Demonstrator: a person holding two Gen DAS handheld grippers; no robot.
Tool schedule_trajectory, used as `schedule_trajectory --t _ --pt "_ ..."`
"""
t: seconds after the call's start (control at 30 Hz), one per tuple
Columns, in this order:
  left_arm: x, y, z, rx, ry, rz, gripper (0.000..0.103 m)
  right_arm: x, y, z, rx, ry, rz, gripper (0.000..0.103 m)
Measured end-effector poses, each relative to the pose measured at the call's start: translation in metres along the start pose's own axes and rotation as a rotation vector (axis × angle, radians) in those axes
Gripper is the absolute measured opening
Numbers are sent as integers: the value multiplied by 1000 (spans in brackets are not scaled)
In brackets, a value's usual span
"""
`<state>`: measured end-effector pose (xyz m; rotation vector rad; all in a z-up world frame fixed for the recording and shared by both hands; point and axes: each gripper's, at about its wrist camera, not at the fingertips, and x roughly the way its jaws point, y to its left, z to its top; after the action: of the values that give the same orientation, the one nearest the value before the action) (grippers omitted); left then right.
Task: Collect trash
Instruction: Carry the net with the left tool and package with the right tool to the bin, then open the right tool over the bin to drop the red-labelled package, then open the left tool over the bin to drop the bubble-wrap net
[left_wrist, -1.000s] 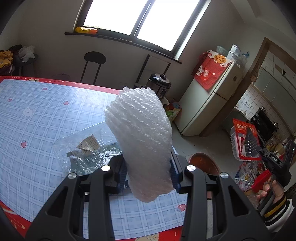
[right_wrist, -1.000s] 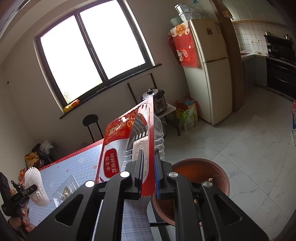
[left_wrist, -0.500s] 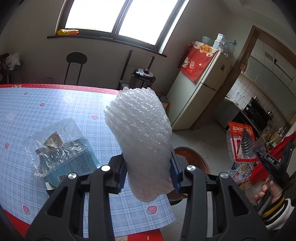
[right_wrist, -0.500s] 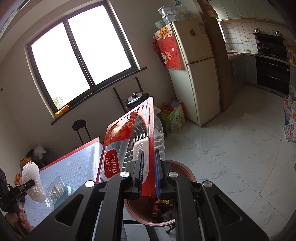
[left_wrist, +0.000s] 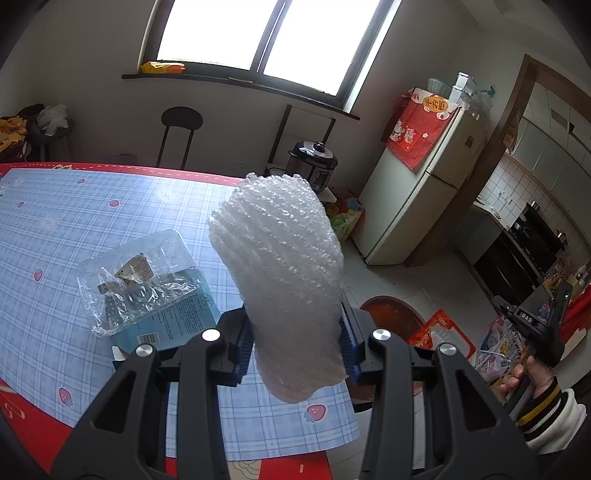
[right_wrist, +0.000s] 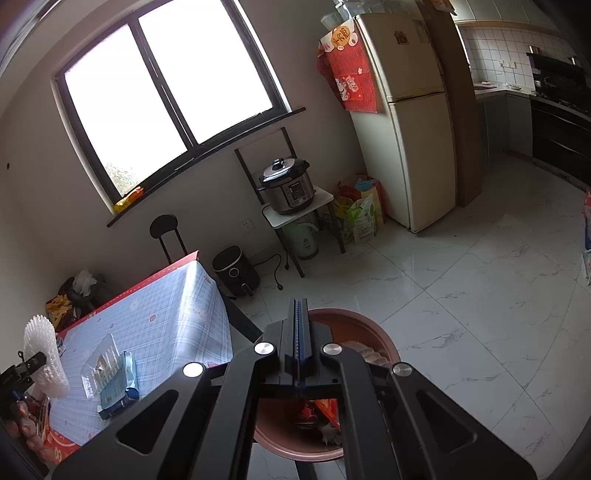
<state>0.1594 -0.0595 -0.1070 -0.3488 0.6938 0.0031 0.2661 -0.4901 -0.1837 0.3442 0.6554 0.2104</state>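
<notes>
clear tray (left_wrist: 136, 280): on counter (left_wrist: 55, 229), left of left gripper, lying on top of blue packet (left_wrist: 173, 321); crumpled film and a label inside
blue packet: flat on counter, just left of left gripper, partly under the tray
left gripper (left_wrist: 295, 332): clamped on foam net (left_wrist: 284, 280), held above counter near its right edge
foam net: white, upright between the fingers, top sticking well above them, bottom hanging just below
bin (right_wrist: 373, 332): brown, round, on the floor beside the counter's end, right of left gripper, directly below right gripper
red wrapper (left_wrist: 439, 332): at the bin's rim in left view; red trash also visible inside bin in right view
right gripper (right_wrist: 300, 332): fingers pressed together, nothing between them, above the bin
</notes>
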Motion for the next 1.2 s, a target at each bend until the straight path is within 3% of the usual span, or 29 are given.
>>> schedule_trajectory --t 0.17,0.37,0.4,0.43,0.5,0.57,0.63,0.73,1.0,1.2 --pt "-11 10 -1 -15 -7 30 41 6 21 14 -44 -19 32 2" --pt "-8 2 5 15 5 4 41 -12 28 21 -55 -42 -12 6" --pt "-6 -3 6 26 7 -5 41 -18 28 20 -56 -46 -28 14" --pt "-5 -7 7 39 10 -17 41 -23 28 19 -60 -52 -43 31" --pt "-1 -17 9 65 14 -42 41 -37 28 16 -75 -79 -63 52" --pt "4 -30 12 93 24 -75 41 -49 29 14 -101 -87 -83 58" --pt "11 -46 14 124 36 -112 42 -59 29 11 -116 -85 -103 81" --pt "22 -74 15 173 61 -172 42 -74 28 4 -133 -90 -128 98" --pt "72 -155 5 282 171 -309 42 -93 2 -13 -88 -55 -213 98" --pt "122 -211 -9 324 253 -352 43 -105 -27 -25 -41 -42 -262 98"
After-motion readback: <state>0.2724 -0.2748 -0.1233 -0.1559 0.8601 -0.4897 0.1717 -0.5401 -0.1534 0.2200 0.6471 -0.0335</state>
